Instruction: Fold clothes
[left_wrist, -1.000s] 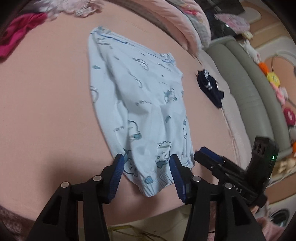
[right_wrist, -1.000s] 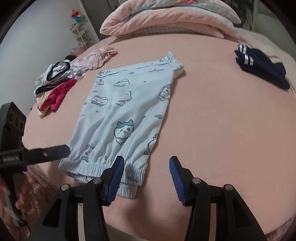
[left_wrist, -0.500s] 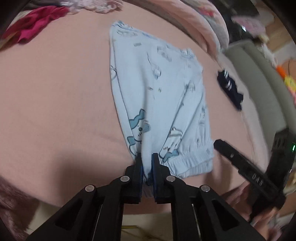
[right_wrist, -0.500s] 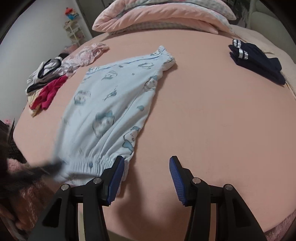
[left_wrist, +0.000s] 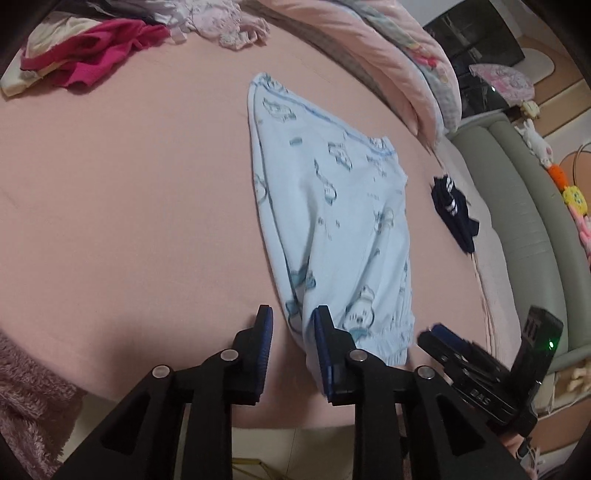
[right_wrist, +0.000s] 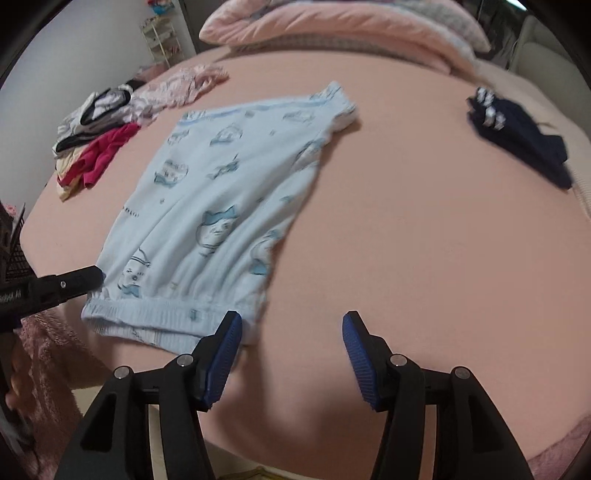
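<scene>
Navy garment (right_wrist: 517, 140) right of pants (right_wrist: 221, 206); clothes pile (right_wrist: 96, 144) left.

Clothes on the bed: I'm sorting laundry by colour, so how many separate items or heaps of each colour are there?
Light blue printed shorts: 1
Navy garment: 1
Magenta garment: 1
Pale pink garment: 1
Black-and-white heap: 1, pieces too tangled to separate
Total: 5

A bed with a pink sheet (right_wrist: 424, 240) carries everything. A light blue printed garment (right_wrist: 221, 206) lies flat in its middle. A dark navy piece (right_wrist: 517, 140) lies well apart at the right, a heap of mixed clothes (right_wrist: 96, 147) at the left, and folded quilts (right_wrist: 332, 22) at the far end.
</scene>
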